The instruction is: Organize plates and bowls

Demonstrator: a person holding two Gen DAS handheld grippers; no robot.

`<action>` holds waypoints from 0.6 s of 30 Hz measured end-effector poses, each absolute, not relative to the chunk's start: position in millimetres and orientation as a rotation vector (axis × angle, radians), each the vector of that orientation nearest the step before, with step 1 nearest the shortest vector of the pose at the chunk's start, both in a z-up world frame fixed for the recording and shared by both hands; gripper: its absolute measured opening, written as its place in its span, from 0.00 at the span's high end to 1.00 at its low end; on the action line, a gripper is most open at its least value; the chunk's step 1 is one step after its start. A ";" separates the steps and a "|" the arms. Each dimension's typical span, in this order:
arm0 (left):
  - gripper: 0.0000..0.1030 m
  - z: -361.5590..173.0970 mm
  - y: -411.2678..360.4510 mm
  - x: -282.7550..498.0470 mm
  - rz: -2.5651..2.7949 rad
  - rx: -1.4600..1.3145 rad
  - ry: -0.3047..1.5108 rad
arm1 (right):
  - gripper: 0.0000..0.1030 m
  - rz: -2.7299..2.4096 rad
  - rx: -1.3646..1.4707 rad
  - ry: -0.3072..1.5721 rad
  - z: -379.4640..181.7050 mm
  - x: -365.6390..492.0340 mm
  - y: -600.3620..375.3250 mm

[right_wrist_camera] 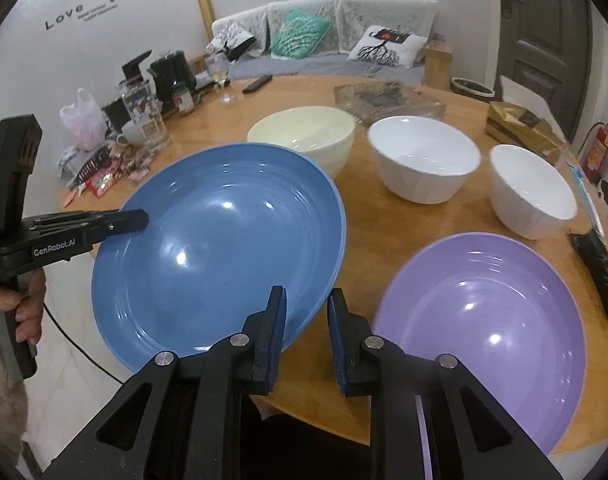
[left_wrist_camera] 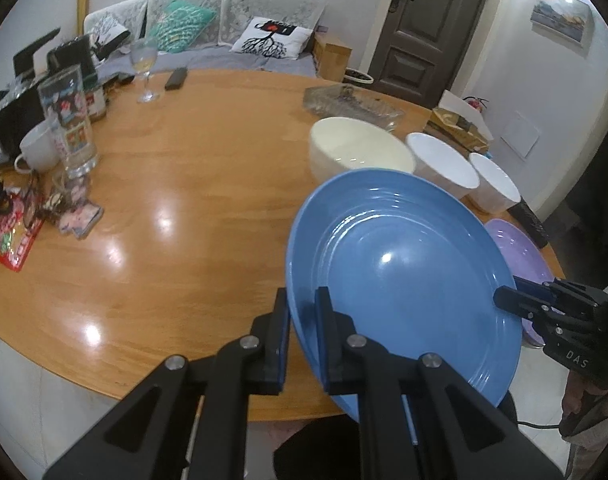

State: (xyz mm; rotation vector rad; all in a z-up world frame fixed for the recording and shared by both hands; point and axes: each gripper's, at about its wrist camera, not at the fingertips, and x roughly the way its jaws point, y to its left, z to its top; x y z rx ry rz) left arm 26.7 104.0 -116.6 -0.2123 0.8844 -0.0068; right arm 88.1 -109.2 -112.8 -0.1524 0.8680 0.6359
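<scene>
My left gripper [left_wrist_camera: 303, 300] is shut on the rim of a blue plate [left_wrist_camera: 400, 276] and holds it tilted above the round wooden table [left_wrist_camera: 192, 184]. The same plate [right_wrist_camera: 220, 248] fills the left of the right wrist view, with the left gripper [right_wrist_camera: 138, 220] clamped on its left rim. My right gripper [right_wrist_camera: 307, 300] is open and empty, just right of the blue plate's near edge. A purple plate [right_wrist_camera: 488, 320] lies flat on the table at the right. Behind stand a cream bowl [right_wrist_camera: 304, 136] and two white bowls [right_wrist_camera: 424, 160] [right_wrist_camera: 532, 192].
Clutter fills the table's left side: a tall glass [left_wrist_camera: 68, 120], a white mug [left_wrist_camera: 36, 152], a wine glass [left_wrist_camera: 146, 68], snack packets [left_wrist_camera: 12, 240]. A glass tray [right_wrist_camera: 388, 98] sits at the back, a dark rolled thing [right_wrist_camera: 596, 268] at the right edge. A sofa stands behind.
</scene>
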 end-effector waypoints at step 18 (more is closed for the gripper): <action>0.90 -104.2 -21.1 64.9 -0.139 -0.070 0.917 | 0.85 0.467 -0.009 0.806 -108.3 85.6 -233.8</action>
